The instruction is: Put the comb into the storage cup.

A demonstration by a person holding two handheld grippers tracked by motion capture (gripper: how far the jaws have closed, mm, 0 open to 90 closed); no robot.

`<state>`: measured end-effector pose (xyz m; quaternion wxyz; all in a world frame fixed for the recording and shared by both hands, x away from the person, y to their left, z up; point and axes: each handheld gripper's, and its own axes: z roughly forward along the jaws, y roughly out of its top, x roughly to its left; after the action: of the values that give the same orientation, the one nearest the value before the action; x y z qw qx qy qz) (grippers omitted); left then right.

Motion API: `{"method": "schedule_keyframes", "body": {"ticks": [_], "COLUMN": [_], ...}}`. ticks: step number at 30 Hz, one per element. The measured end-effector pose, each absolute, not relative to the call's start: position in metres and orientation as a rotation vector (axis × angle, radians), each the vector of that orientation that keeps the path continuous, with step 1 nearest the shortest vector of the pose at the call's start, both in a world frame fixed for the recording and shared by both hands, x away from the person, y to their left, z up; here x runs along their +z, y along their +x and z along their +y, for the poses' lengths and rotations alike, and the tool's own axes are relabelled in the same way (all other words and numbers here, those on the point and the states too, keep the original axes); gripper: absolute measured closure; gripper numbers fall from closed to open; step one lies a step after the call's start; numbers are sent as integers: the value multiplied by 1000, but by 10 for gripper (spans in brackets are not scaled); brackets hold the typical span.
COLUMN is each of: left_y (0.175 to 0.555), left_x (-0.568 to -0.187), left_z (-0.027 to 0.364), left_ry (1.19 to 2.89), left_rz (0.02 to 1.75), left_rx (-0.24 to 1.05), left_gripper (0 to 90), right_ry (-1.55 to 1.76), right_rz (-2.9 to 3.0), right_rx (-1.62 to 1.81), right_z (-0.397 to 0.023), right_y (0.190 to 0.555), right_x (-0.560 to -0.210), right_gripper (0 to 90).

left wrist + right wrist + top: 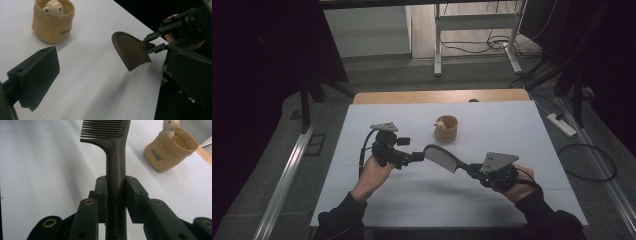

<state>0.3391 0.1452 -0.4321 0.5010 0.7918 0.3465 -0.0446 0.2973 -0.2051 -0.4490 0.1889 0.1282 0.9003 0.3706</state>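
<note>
while your right gripper (116,192) is clenched on the handle of the dark comb (443,158), both jaws press flat against the handle's sides in the right gripper view, with the words "creative art" printed along the handle between them. the comb's toothed head points away from your right hand (517,187) toward your left, and in the high view it hangs above the white table (512,125) near the middle, casting a soft shadow on the surface below.

your left gripper (414,156) sits just beside the comb's head, with its jaws spread wide apart and nothing between them; in the left gripper view one broad black jaw stands at the lower left and the comb head (131,50) floats ahead of it, apart from it. your left hand (374,172) grips the tool body from below.

farther back on the table stands a small tan pot (446,128) with a pale animal figure (53,7) peeking out of it, well apart from both grippers.
</note>
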Motion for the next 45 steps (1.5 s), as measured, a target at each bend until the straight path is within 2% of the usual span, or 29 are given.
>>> {"method": "schedule_keyframes", "body": {"ticks": [28, 31, 34, 40, 45], "left_y": [355, 354, 352, 351, 352], "left_x": [-428, -426, -424, -423, -423], "left_z": [119, 118, 117, 116, 119], "left_ry": [1888, 1892, 1896, 1893, 1867], "left_rz": [817, 800, 770, 776, 800], "left_rx": [-240, -263, -301, -367, -400], "left_gripper": [5, 88, 267, 527, 682], "right_ry": [237, 225, 216, 195, 185], "right_rz": [2435, 2428, 2424, 2410, 2403], "right_rx": [1132, 1138, 1138, 1136, 1132], "right_z": [-199, -198, -198, -197, -196], "right_y": [289, 289, 288, 287, 287], "right_x": [-448, -448, -448, -448, -448], "right_gripper": [726, 726, 726, 725, 725]}}
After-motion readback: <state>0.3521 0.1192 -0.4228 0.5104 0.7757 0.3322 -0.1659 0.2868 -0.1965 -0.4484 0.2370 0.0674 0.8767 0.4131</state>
